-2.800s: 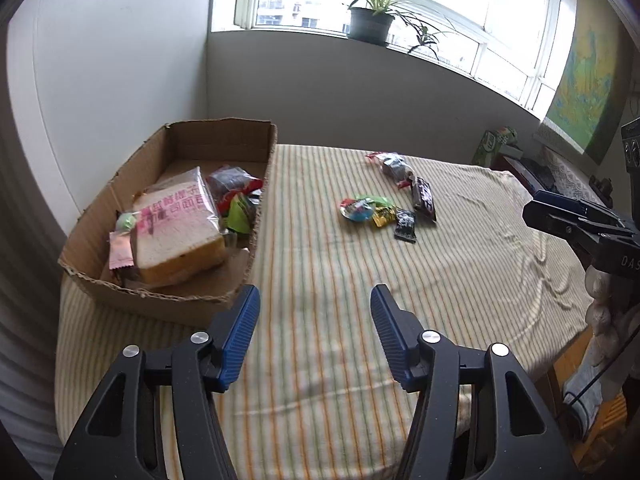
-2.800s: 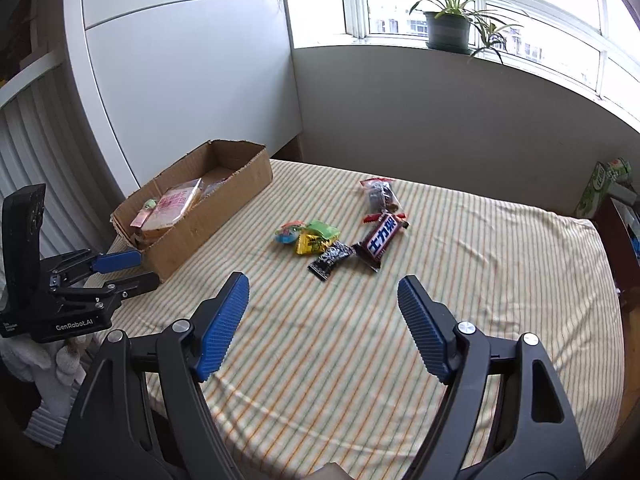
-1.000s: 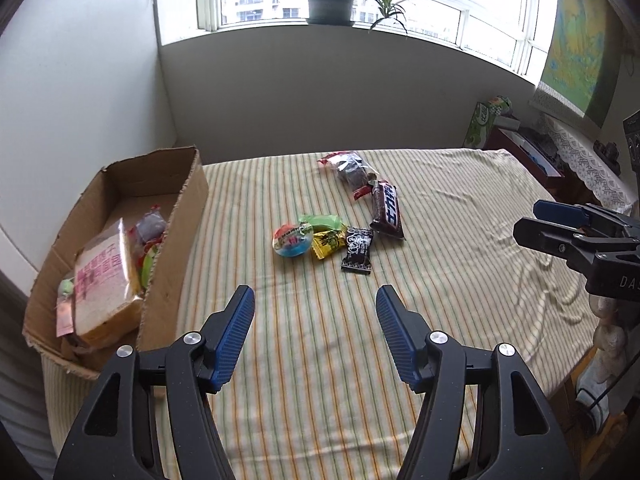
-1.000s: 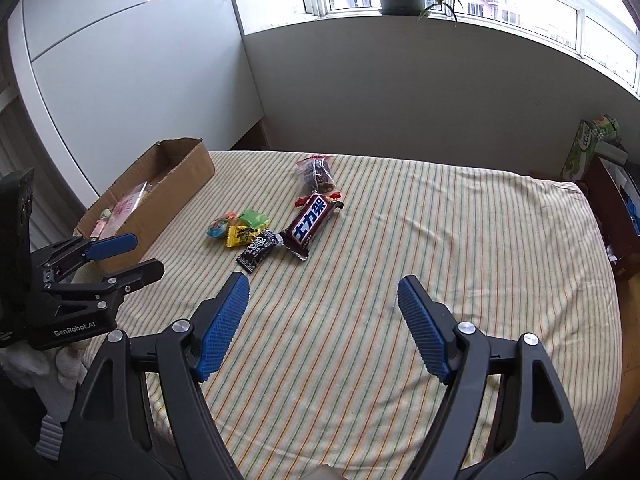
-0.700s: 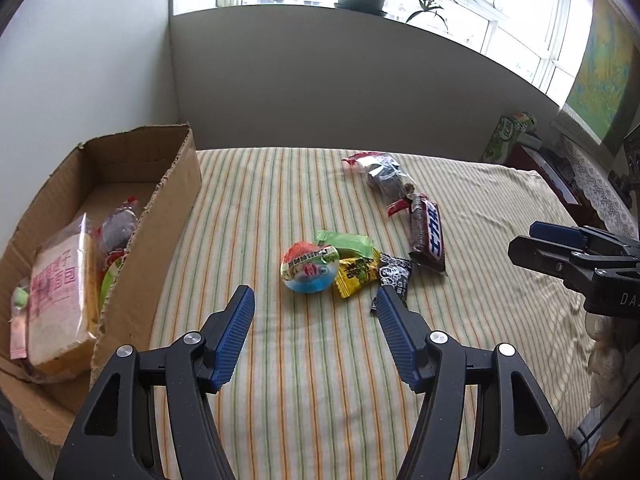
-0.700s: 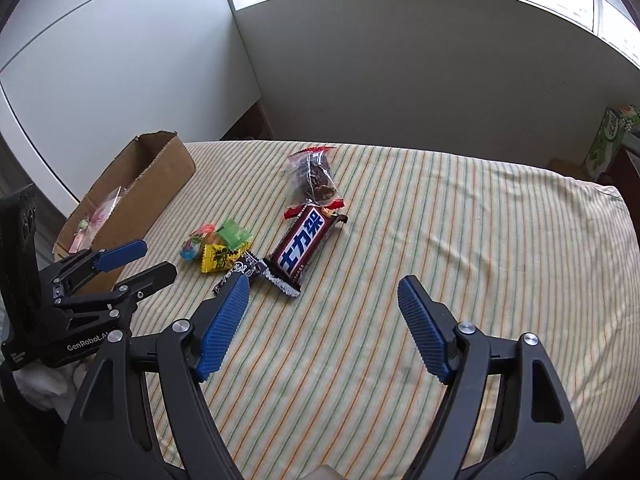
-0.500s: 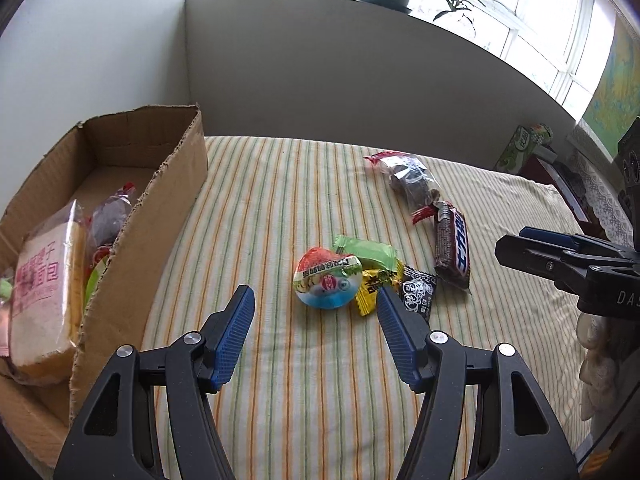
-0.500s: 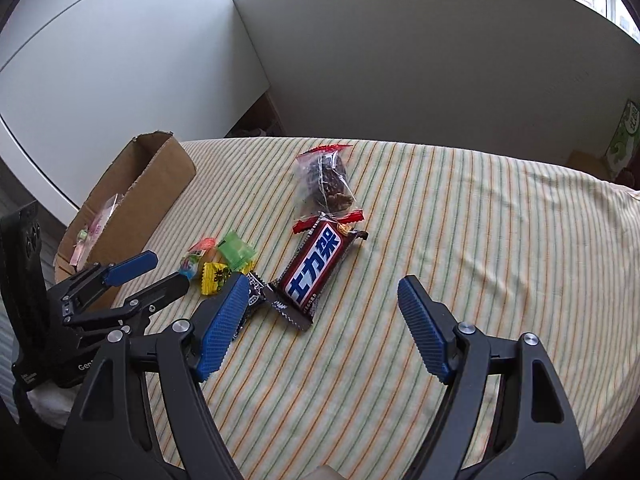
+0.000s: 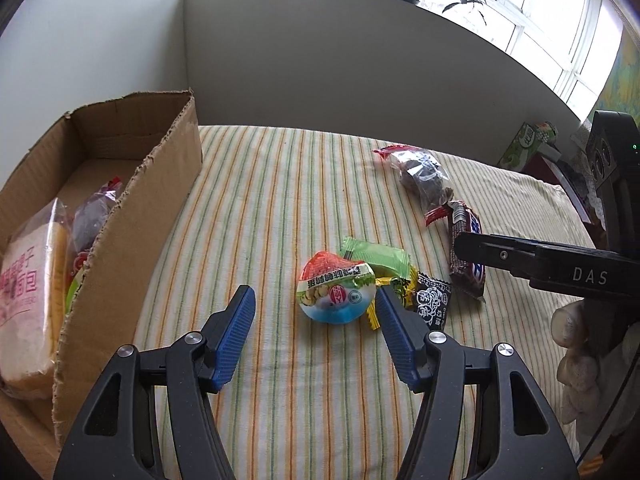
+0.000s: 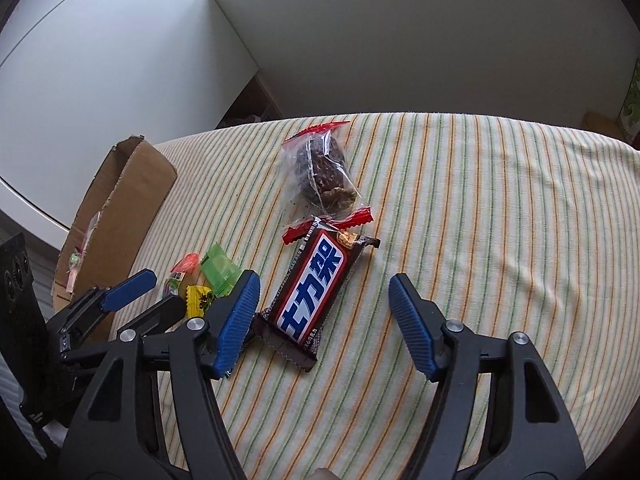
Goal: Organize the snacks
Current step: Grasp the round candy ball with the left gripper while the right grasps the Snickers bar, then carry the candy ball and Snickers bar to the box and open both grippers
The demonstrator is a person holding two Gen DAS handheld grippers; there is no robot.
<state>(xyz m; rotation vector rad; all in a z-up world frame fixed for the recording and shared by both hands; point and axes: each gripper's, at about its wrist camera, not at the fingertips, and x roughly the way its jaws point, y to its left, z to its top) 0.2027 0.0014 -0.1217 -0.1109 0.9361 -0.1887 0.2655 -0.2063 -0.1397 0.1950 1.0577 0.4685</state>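
Loose snacks lie on the striped tablecloth [image 9: 280,216]. My left gripper [image 9: 314,334] is open, its jaws low on either side of a round jelly cup [image 9: 337,293], not touching it. A green packet [image 9: 378,255], a yellow candy [image 9: 400,286] and a small black packet [image 9: 430,300] lie just right of the cup. My right gripper [image 10: 322,322] is open over a brown chocolate bar [image 10: 314,298]. A clear bag with a dark pastry [image 10: 322,170] lies beyond the bar. The right gripper also shows in the left wrist view [image 9: 520,258].
An open cardboard box [image 9: 168,184] stands at the table's left, holding a wrapped bread loaf [image 9: 28,292] and several small snacks. A white wall runs behind the table. A green carton [image 9: 528,146] stands at far right. The left gripper shows in the right wrist view [image 10: 132,300].
Both grippers have moved forward and down towards the loose snacks. The left now brackets the jelly cup and the right hangs over the chocolate bar. Both stayed open.
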